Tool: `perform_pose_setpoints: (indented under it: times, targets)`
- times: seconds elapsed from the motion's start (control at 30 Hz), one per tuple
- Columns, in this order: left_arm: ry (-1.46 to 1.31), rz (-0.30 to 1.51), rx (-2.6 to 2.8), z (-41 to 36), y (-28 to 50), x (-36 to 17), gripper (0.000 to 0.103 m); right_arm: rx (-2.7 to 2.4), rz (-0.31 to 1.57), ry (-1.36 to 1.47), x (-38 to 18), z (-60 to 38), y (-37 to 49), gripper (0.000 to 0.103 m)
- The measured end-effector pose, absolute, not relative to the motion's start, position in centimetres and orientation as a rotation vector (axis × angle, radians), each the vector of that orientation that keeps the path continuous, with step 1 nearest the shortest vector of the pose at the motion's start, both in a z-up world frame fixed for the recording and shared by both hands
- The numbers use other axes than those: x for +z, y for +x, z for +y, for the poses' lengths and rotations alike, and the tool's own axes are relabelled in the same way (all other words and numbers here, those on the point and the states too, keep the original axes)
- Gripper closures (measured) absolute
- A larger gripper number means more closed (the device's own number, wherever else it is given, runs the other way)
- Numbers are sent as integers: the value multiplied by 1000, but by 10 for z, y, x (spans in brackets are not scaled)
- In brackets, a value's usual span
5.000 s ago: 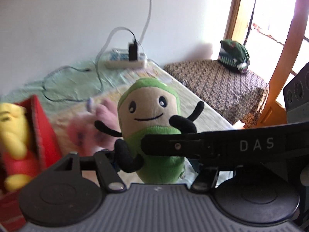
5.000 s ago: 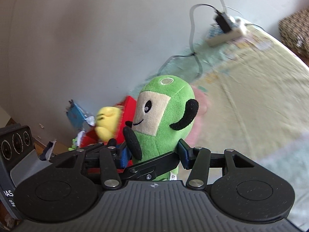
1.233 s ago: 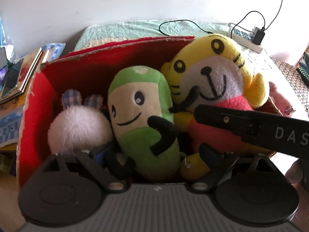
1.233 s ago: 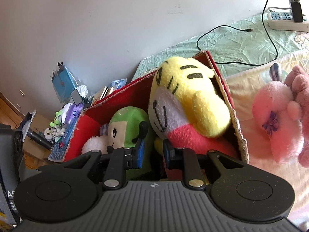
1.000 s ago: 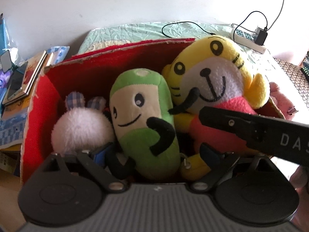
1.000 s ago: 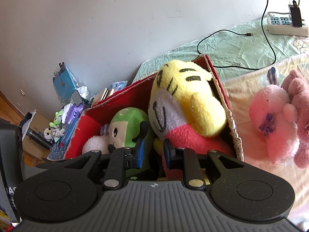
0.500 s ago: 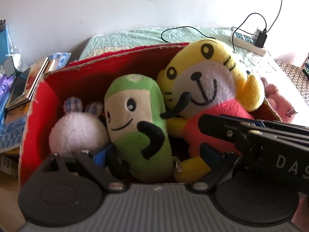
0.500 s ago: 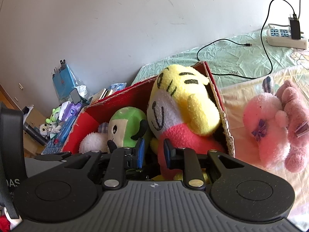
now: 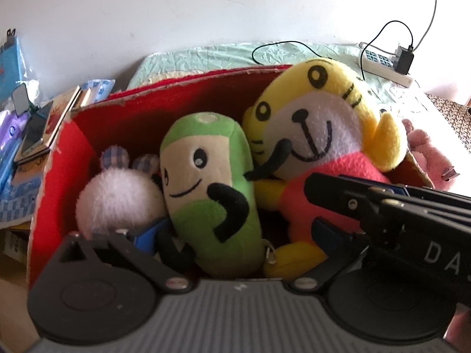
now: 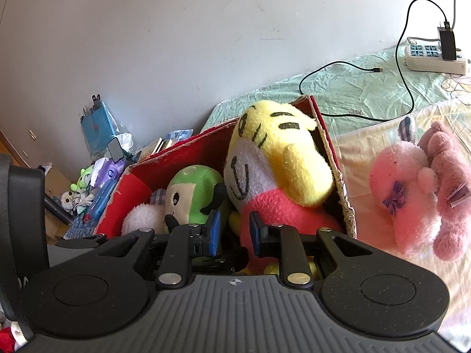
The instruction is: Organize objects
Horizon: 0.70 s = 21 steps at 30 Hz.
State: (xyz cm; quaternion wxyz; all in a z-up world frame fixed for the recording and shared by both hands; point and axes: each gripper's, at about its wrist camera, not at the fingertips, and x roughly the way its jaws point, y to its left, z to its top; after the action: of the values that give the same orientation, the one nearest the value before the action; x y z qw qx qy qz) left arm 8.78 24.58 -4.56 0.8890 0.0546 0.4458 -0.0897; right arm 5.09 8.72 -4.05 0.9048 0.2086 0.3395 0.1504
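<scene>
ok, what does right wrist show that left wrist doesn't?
Right wrist only: the pink plush and darker pink plush lying whole on the bed outside the box, plus the right claw, open and empty. Left wrist only: the left claw, open around the green plush. Both: red box, yellow tiger plush, white fluffy plush, power strip.

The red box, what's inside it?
The red box holds a green plush, a yellow tiger plush and a white fluffy toy. The toys cover its bottom.
</scene>
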Motion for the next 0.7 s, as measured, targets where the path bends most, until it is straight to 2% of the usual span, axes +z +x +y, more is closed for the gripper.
perform_pose_setpoints:
  times: [0.7]
  targets:
    - [132,899,-153,244,81,-41,1,320,704,431,-39,86,48,78]
